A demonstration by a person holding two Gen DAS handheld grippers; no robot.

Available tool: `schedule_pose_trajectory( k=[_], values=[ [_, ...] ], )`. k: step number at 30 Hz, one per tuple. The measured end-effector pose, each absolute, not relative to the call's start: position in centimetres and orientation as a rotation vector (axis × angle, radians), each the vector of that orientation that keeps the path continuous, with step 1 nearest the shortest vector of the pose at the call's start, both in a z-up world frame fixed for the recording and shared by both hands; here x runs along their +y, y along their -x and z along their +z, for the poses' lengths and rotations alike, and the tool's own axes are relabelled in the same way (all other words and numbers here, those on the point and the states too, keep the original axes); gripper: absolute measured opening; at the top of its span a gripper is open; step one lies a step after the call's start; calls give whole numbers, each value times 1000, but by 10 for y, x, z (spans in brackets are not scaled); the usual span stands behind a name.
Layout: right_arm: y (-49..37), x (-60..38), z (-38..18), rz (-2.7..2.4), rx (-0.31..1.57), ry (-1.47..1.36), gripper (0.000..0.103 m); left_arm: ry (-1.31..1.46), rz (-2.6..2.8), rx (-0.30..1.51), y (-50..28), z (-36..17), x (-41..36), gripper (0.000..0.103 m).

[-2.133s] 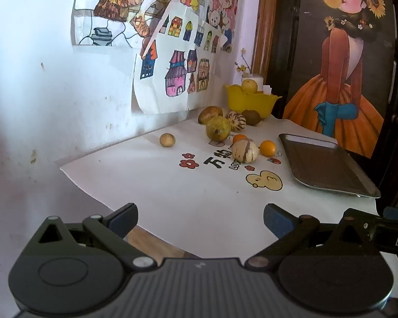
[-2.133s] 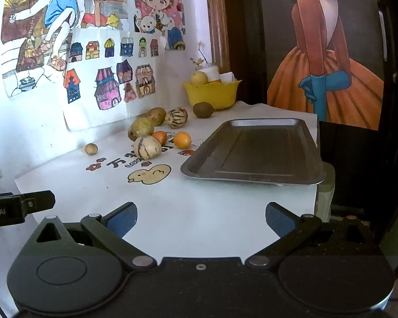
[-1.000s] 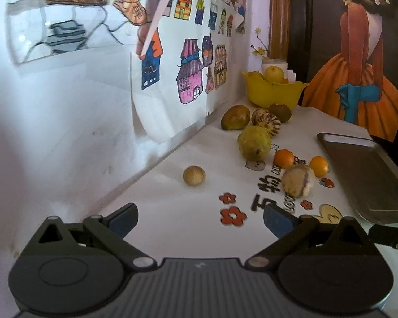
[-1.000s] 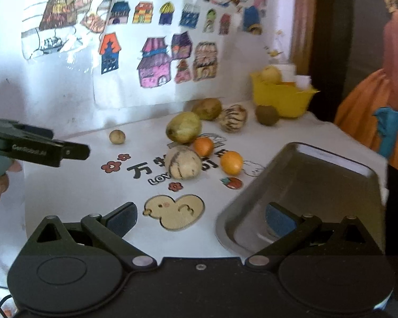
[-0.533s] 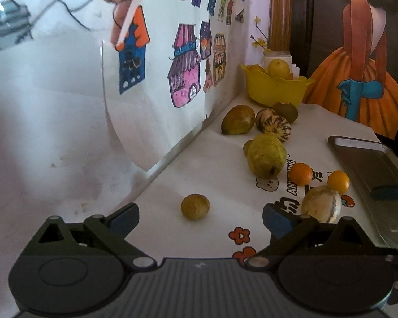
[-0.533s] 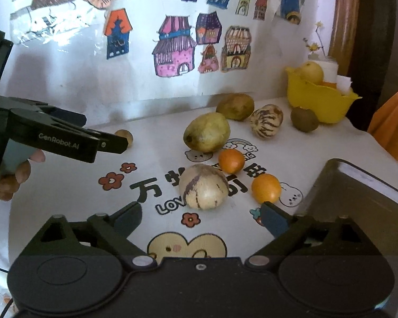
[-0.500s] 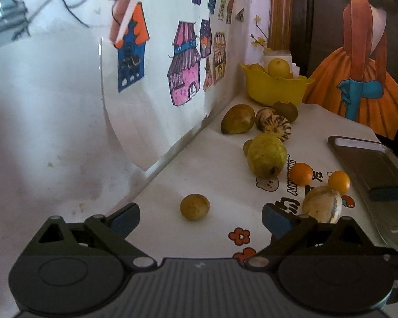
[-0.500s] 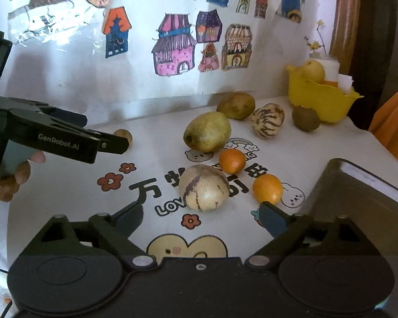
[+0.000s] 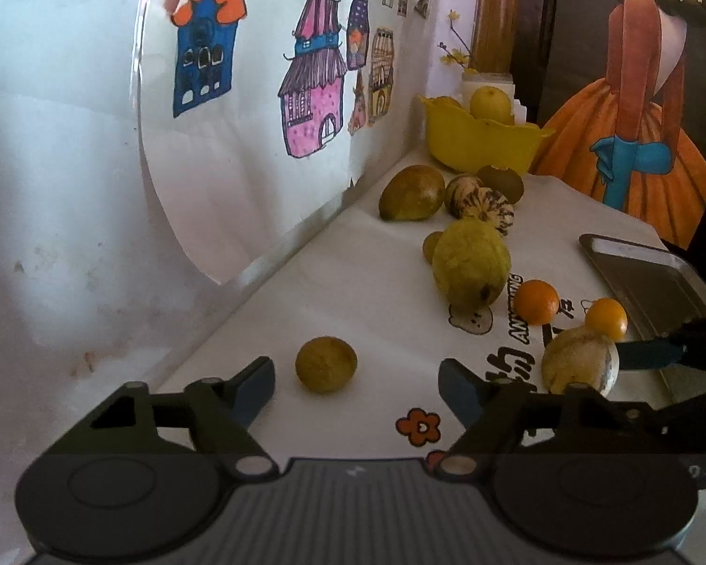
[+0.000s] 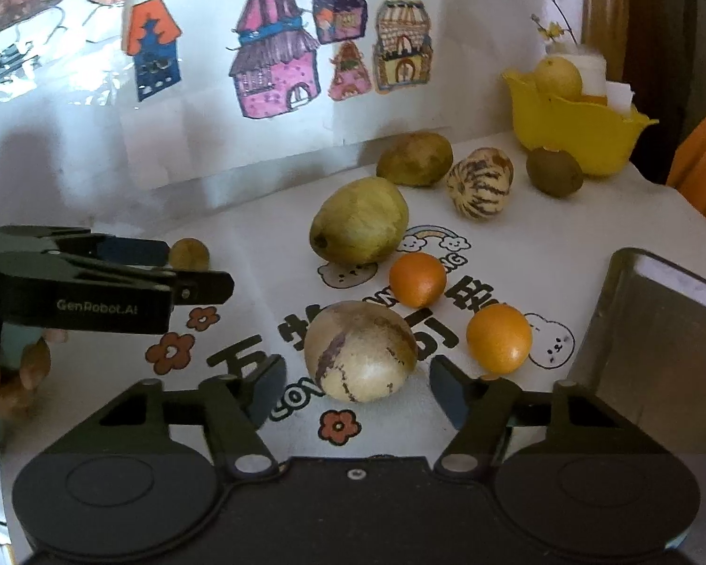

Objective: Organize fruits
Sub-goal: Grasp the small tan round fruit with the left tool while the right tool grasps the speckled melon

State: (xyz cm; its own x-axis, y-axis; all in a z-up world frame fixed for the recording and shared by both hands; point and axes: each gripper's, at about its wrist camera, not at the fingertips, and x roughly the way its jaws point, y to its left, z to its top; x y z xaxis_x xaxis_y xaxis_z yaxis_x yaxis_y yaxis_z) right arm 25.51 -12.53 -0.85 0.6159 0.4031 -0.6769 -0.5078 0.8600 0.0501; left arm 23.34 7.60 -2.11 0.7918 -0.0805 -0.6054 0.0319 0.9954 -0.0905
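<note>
my left gripper (image 9: 357, 383) is closing around the small brown fruit (image 9: 325, 364) on the counter (image 9: 353, 282), fingers not touching it. my right gripper (image 10: 357, 388) closes around the pale streaked melon (image 10: 360, 351), pads still clear.

Table (image 10: 612, 216) w/ printed white sheet (image 10: 259, 245); on it: loose fruits (image 10: 358, 227), yellow bowl (image 10: 574, 136), metal tray (image 10: 659, 329) at right.

house drawings (image 10: 277, 66) taped on white wall, painting of woman in orange dress (image 9: 635, 108), printed white tablecloth (image 9: 353, 282)
</note>
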Motion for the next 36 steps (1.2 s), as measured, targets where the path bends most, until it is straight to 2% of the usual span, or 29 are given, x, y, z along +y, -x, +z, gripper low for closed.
schedule_pose_trajectory(
  k=[10,17,36],
  values=[
    [-257,-120,-12,500,714,153,54,94,-65,644,-234,-23,75,51],
    [-256,-121,-13,498,702,143,54,75,-41,645,-234,-22,71,32],
    [-240,-144,-9,522,672,35,52,126,-92,645,-219,-22,57,31]
  ],
)
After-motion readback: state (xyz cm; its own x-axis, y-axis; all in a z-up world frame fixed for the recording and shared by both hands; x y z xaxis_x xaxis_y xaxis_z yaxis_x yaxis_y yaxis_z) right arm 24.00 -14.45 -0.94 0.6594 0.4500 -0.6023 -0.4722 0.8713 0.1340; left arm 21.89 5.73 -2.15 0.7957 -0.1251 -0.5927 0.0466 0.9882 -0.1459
